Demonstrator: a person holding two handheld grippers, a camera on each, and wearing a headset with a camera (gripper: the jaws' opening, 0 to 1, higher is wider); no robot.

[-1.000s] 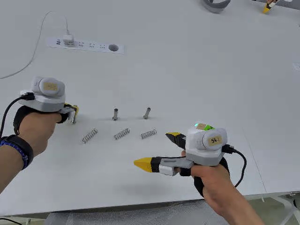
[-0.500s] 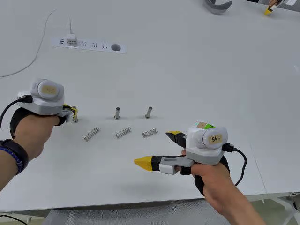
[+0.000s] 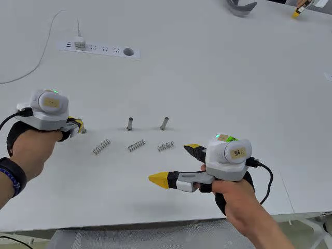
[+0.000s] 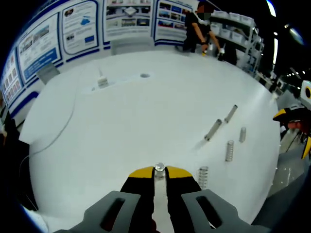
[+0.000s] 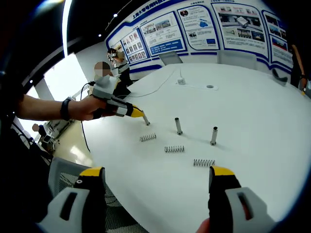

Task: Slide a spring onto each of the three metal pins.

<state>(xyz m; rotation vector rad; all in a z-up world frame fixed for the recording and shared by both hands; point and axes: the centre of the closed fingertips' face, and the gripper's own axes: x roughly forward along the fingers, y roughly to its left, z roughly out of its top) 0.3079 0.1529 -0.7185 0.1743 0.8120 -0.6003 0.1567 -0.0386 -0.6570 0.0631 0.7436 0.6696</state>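
Yellow-tipped and black, my right gripper [image 3: 175,164] is nearest to me, low over the front of the white table [image 3: 218,88]. Its jaws are spread wide apart with nothing between them. In the right gripper view those jaws rise at either side of the work.

Beyond it, three springs lie flat on the table in a row, apart from one another: the left spring [image 3: 101,147], the middle spring [image 3: 136,146] and the right spring [image 3: 166,146]. None is on a pin.

Just behind the row, two metal pins stand free. The middle pin [image 3: 129,124] is behind the middle spring. The right pin [image 3: 164,123], leaning a little, is behind the right spring. The third pin [image 4: 159,169] is at the left end, pinched between the closed jaws of my left gripper [image 3: 78,126]. In the left gripper view its shiny end shows between the two yellow tips. In the right gripper view it slants down from the tips toward the table, near the left spring. I cannot tell whether its foot touches the surface.

Farther back, a white power strip [image 3: 98,50] lies on the table with a white plug [image 3: 79,44] in it. Past the far edge, in the left gripper view, a person [image 4: 194,36] stands before poster boards [image 4: 126,14].
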